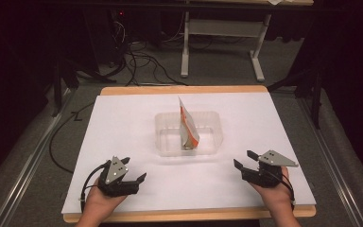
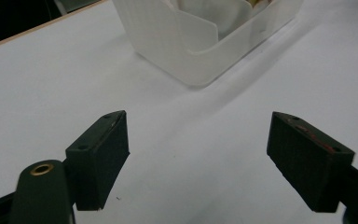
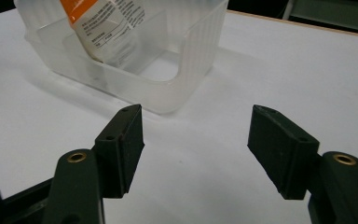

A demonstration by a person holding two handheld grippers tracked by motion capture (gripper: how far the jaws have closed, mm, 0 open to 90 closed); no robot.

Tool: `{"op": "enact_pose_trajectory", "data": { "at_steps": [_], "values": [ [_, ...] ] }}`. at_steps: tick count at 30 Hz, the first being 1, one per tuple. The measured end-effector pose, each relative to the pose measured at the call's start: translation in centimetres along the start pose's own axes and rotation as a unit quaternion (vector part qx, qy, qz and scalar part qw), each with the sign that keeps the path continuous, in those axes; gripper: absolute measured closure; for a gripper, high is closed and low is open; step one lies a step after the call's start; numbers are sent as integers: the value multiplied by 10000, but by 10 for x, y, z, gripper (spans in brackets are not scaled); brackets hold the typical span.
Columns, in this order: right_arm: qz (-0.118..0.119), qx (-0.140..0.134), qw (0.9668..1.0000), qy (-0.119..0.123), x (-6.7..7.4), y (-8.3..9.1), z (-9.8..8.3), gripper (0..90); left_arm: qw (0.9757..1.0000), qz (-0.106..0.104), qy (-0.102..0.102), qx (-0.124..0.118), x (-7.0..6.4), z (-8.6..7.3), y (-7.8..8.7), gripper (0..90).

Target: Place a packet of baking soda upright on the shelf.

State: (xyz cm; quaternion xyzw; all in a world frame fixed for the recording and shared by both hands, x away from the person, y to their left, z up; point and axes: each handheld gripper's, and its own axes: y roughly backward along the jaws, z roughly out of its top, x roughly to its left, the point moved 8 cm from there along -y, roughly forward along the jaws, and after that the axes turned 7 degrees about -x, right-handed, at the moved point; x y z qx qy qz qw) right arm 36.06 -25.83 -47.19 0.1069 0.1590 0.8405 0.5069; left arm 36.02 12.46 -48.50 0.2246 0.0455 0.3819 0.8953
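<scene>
Packet (image 1: 188, 124) upright in clear tub (image 1: 163, 130); left gripper (image 1: 135, 178), right gripper (image 1: 243, 160) jaws wide apart, empty.

A tub (image 1: 170, 142) sits in the middle of the table (image 1: 123, 123). A packet (image 1: 188, 124) stands in the tub, leaning. The left gripper (image 1: 134, 176) is near and left of the tub. The right gripper (image 1: 244, 160) is near and right of it, apart.

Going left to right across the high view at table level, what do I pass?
Left tongs → clear plastic container, with the orange and white packet standing in it → right tongs.
</scene>
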Motion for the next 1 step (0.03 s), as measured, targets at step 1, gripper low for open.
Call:
{"op": "enact_pose_trajectory", "data": {
  "at_steps": [1],
  "values": [
    [-19, 6, 10000, -27, -1, 0, 0, 359, 10000, -55, 48, 3, -1, 0, 1, 235]
  ]
}}
